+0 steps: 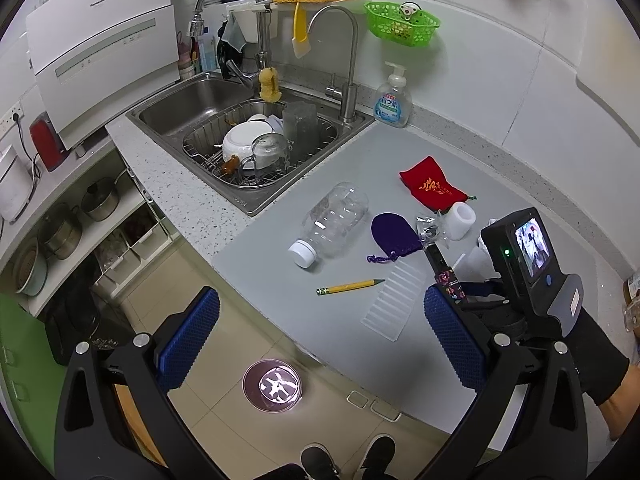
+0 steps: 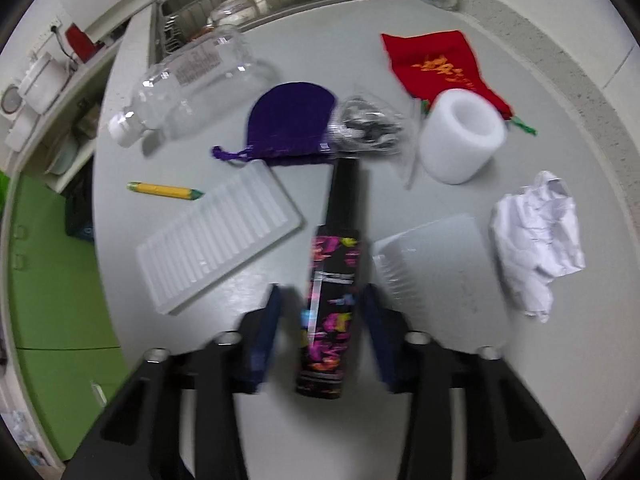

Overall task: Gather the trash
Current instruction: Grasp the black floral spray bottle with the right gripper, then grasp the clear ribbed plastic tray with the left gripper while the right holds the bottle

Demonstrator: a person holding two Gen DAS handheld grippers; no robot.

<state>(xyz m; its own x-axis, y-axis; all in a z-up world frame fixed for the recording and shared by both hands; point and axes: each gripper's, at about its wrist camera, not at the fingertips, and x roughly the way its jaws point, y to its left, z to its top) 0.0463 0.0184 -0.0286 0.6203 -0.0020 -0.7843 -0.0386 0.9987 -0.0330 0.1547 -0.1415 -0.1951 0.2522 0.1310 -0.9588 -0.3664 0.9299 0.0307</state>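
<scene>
the right gripper (image 2: 320, 320) is pointing steeply down at the grey counter (image 2: 460, 320), its jaws standing narrow on either side of a black floral-printed tube (image 2: 326, 312) lying there; the blurred view is not showing whether the pads are pressing on it. the left gripper (image 1: 320, 340) is hanging wide and empty over the counter edge, near a yellow pencil (image 1: 350, 286).

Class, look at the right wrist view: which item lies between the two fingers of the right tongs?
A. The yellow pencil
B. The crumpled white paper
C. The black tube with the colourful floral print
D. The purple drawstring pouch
C: the black floral tube lies on the counter between the blue pads of the right tongs; the others sit apart.
</scene>
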